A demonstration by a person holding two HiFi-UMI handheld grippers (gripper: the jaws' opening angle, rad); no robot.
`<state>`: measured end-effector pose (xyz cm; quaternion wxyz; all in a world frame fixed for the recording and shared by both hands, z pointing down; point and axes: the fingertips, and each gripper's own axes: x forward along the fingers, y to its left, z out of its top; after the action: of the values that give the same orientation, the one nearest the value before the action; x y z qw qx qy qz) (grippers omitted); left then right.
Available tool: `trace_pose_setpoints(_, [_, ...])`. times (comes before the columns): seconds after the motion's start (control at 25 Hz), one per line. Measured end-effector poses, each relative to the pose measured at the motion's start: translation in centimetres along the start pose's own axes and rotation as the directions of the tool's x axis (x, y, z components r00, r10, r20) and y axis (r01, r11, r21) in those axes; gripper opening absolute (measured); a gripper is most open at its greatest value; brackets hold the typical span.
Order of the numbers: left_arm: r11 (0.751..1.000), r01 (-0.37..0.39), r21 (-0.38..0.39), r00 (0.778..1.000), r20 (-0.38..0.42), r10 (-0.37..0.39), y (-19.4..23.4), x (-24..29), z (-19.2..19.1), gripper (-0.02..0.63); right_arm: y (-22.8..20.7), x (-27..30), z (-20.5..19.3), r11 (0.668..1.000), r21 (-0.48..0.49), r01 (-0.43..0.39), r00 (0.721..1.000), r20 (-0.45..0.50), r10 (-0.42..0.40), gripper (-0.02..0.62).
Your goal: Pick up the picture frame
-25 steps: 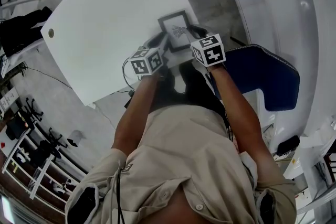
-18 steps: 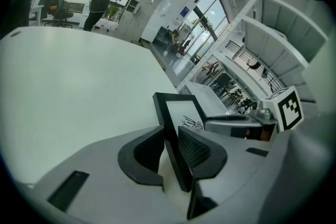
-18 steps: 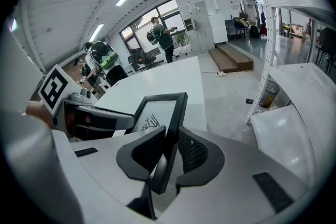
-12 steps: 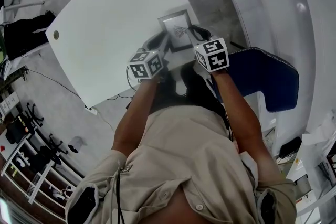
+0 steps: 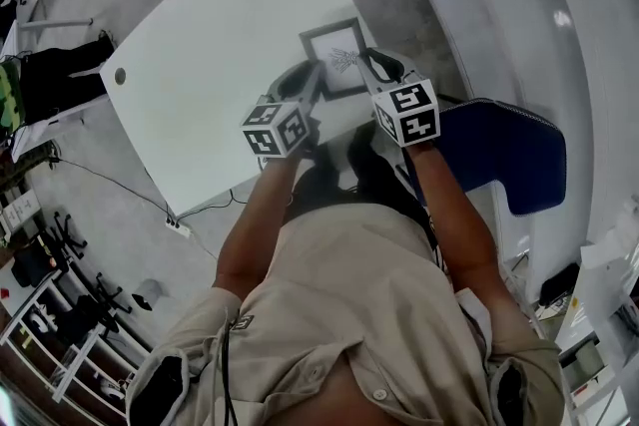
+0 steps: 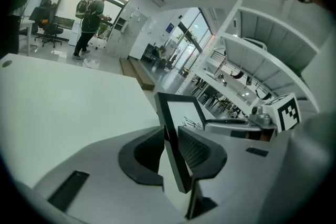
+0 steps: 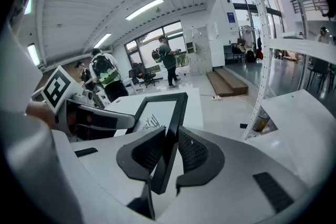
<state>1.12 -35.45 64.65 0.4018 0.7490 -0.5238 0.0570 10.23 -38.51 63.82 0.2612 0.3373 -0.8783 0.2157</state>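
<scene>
The picture frame [image 5: 337, 55] is black with a white print of a small dark drawing. It hangs over the near right corner of the white table [image 5: 220, 45] and seems lifted off it. My left gripper [image 5: 308, 78] is shut on its left edge, and my right gripper [image 5: 371, 65] is shut on its right edge. In the left gripper view the frame [image 6: 184, 113] stands edge-on between the ribbed pads [image 6: 198, 148] of the left gripper [image 6: 173, 150]. In the right gripper view the frame [image 7: 155, 115] is likewise clamped by the right gripper [image 7: 170, 150].
A blue chair [image 5: 509, 150] stands just right of my right arm. White shelving [image 5: 519, 5] runs along the right side. A cable [image 5: 200, 210] hangs below the table's near edge. People [image 7: 105, 73] stand far off in the room.
Both grippers keep their hold on the frame. The marker cubes have drifted slightly apart and toward me, and the table appears shifted under the frame.
</scene>
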Motion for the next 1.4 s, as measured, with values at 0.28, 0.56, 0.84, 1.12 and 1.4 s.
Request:
trace_pose_setpoints(0.28, [0.996,0.043,0.074,0.996,0.08,-0.049,-1.9,-2.7,3.9,0.084,1.6,-2.7,4.2,0.998,-0.046,0.047,0.993,0.111,-0.041,0.084])
trace_pose_setpoints(0.56, [0.983,0.087,0.163,0.977,0.177,-0.116,-4.2,-6.2,8.0,0.083,3.8,-5.8,8.7,0.991,-0.092,0.093,0.971,0.227,-0.07,0.084])
trace_pose_setpoints(0.84, [0.966,0.126,0.225,0.94,0.285,-0.189,-6.5,-9.9,11.4,0.081,6.0,-9.2,12.6,0.977,-0.15,0.151,0.936,0.34,-0.092,0.084])
trace_pose_setpoints(1.12, [0.937,0.142,0.32,0.896,0.361,-0.26,-8.5,-14.2,14.7,0.081,9.0,-12.5,16.3,0.96,-0.204,0.192,0.884,0.461,-0.079,0.084])
trace_pose_setpoints(1.4, [0.91,0.152,0.386,0.86,0.402,-0.314,-10.4,-17.1,17.0,0.08,10.8,-15.1,18.9,0.945,-0.224,0.238,0.844,0.529,-0.087,0.084])
